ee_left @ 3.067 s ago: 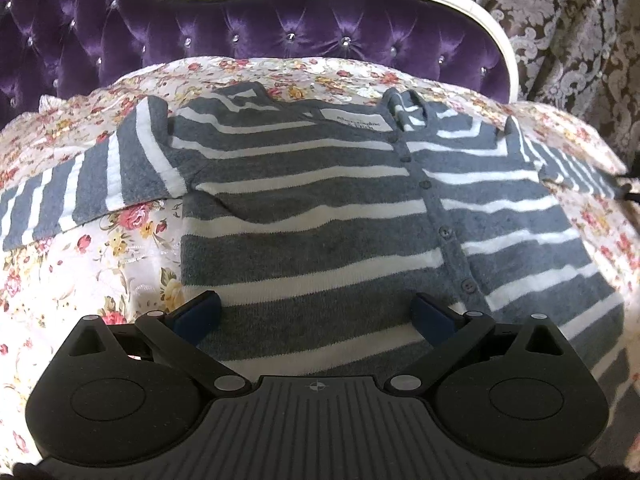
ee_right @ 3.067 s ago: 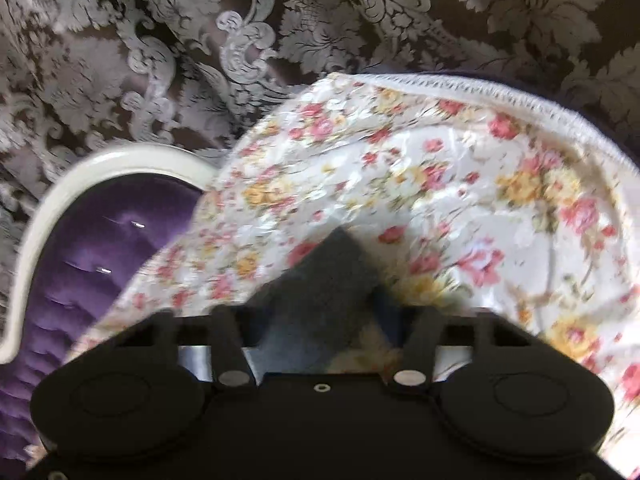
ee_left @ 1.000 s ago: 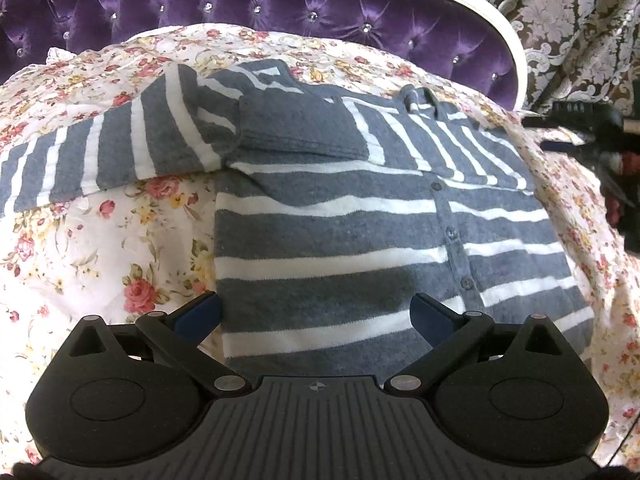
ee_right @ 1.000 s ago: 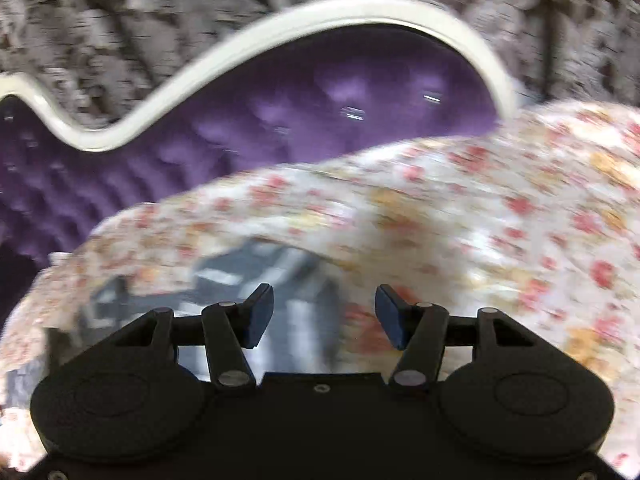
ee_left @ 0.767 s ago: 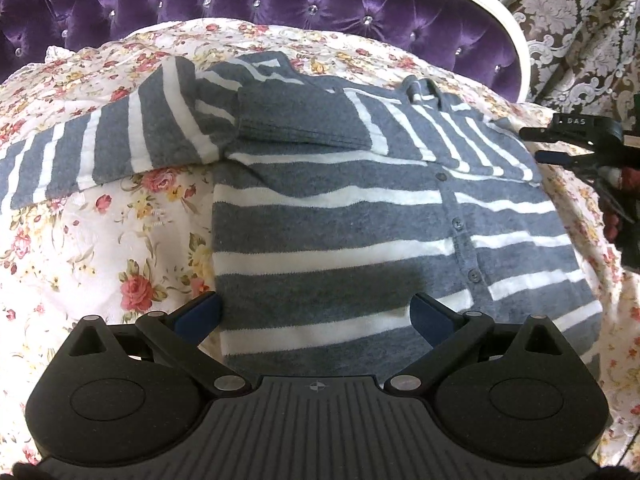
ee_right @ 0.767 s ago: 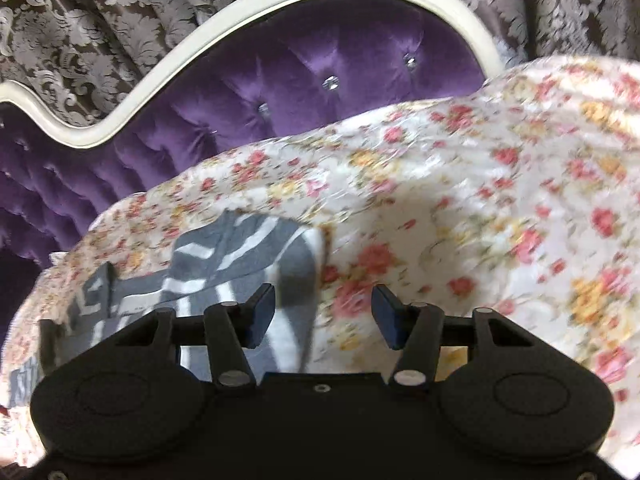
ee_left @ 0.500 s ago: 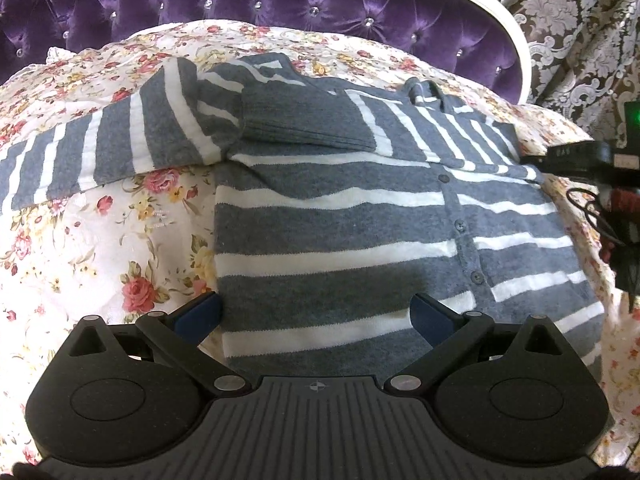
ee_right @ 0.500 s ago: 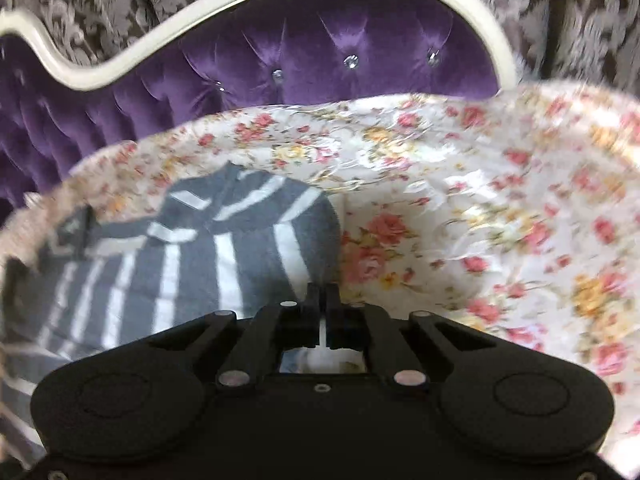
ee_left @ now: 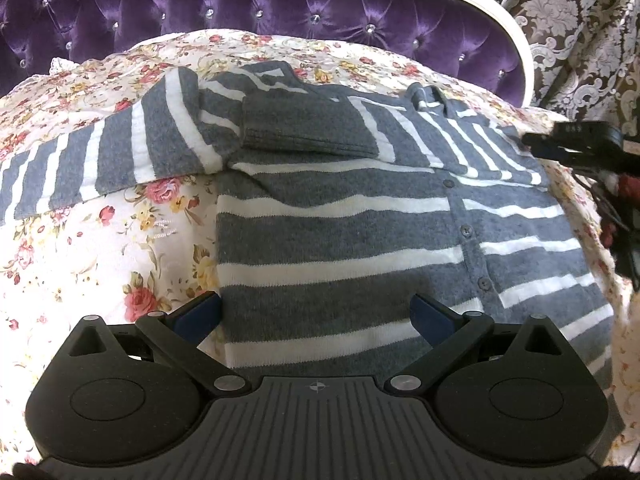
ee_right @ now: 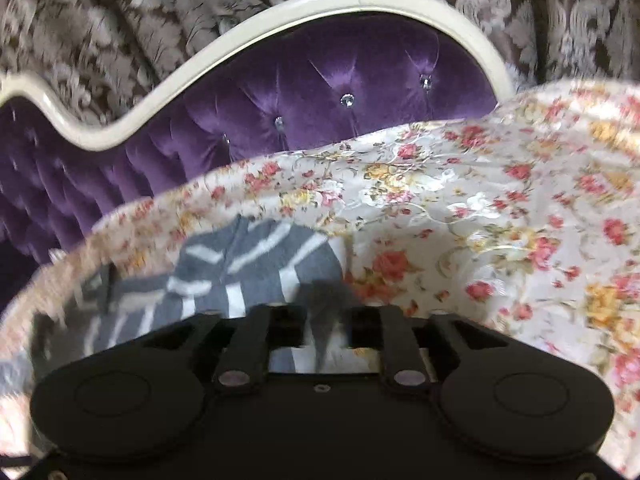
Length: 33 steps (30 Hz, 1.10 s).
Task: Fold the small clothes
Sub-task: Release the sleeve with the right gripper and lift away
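Observation:
A grey cardigan with white stripes lies flat on the floral bedspread. Its right sleeve is folded across the chest; its left sleeve stretches out to the left. My left gripper is open and empty, hovering over the cardigan's hem. My right gripper is shut on a pinch of grey cardigan fabric at the cardigan's right shoulder edge. The right gripper also shows in the left wrist view at the cardigan's right edge.
A purple tufted headboard with a white frame stands behind the bed. Patterned curtains hang at the back right. Bare bedspread lies to the right of the cardigan.
My right gripper laid the right sleeve over the chest, opened, moved back to the cardigan's right edge and closed on the fabric there. My left gripper stayed open above the hem.

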Each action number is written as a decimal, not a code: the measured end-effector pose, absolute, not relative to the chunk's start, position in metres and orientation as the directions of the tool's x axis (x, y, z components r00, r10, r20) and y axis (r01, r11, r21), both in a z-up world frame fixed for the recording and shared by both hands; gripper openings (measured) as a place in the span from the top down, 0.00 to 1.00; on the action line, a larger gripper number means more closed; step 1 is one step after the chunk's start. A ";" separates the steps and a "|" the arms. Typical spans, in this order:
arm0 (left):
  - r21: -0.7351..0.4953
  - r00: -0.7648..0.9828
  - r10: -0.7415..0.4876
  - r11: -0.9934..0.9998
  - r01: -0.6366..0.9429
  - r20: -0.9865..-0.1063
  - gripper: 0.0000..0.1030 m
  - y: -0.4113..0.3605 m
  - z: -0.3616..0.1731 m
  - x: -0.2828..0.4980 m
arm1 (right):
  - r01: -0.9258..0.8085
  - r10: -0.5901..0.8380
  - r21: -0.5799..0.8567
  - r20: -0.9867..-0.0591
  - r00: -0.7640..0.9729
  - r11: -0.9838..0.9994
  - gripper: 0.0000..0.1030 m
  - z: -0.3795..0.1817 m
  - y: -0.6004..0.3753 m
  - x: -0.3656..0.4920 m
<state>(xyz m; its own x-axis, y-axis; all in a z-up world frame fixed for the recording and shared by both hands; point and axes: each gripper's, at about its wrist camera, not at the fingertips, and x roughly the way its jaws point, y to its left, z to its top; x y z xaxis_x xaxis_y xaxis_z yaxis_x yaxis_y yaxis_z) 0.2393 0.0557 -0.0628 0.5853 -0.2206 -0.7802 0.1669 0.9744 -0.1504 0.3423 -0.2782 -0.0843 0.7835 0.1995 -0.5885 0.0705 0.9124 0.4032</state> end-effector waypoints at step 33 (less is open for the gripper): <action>-0.276 0.665 -0.342 0.939 0.207 -0.664 0.01 0.100 -0.056 0.250 | -0.088 0.244 0.344 -0.443 0.863 0.935 0.09 -0.047 -0.222 0.277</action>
<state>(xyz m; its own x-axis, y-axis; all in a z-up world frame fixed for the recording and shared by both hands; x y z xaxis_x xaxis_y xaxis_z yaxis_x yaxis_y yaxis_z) 0.2496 0.1003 -0.0560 0.6652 -0.3418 -0.6638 0.2074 0.9387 -0.2755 0.2771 -0.2215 -0.0475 0.8625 0.2442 -0.4432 -0.0880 0.9349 0.3439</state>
